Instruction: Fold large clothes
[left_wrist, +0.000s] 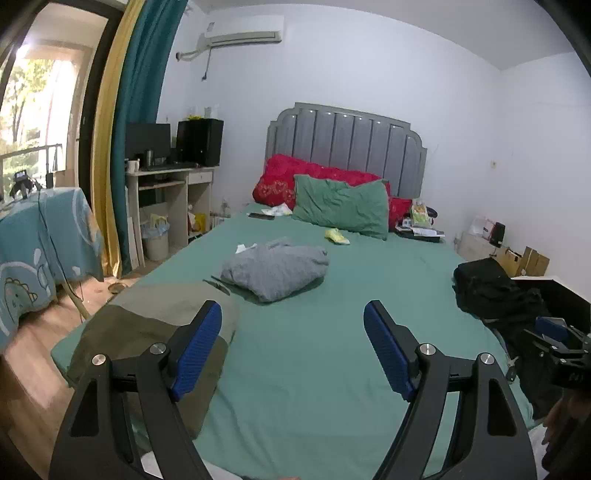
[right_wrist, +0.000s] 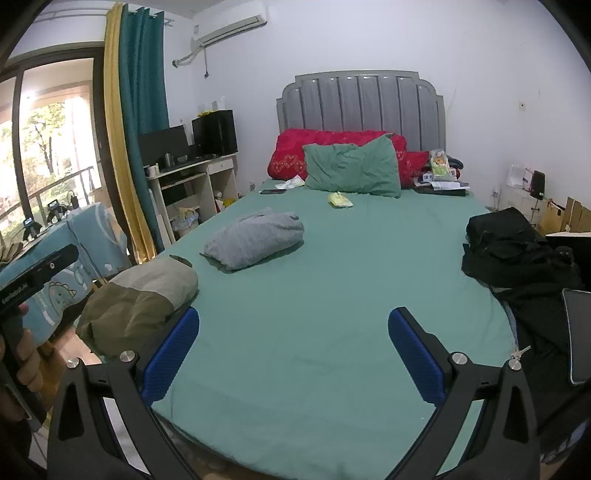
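A folded olive and grey garment (left_wrist: 147, 325) (right_wrist: 140, 295) lies at the bed's near left corner. Further back on the green sheet (left_wrist: 314, 350) (right_wrist: 332, 295) rests a folded grey garment (left_wrist: 275, 267) (right_wrist: 255, 236). A heap of black clothes (left_wrist: 495, 291) (right_wrist: 517, 251) sits at the bed's right edge. My left gripper (left_wrist: 293, 325) is open above the near part of the bed, its left pad over the olive garment's edge, holding nothing. My right gripper (right_wrist: 293, 332) is also open and empty over bare sheet. The right gripper (left_wrist: 557, 339) shows by the black heap in the left wrist view.
Red and green pillows (left_wrist: 340, 206) (right_wrist: 351, 170) lean on the grey headboard, with small items beside them. A desk with a monitor (left_wrist: 162, 173) stands left of the bed, a cloth-covered table (left_wrist: 40, 236) nearer. A tablet (right_wrist: 576, 332) lies at the right edge. A hand (right_wrist: 22, 362) holds the left gripper.
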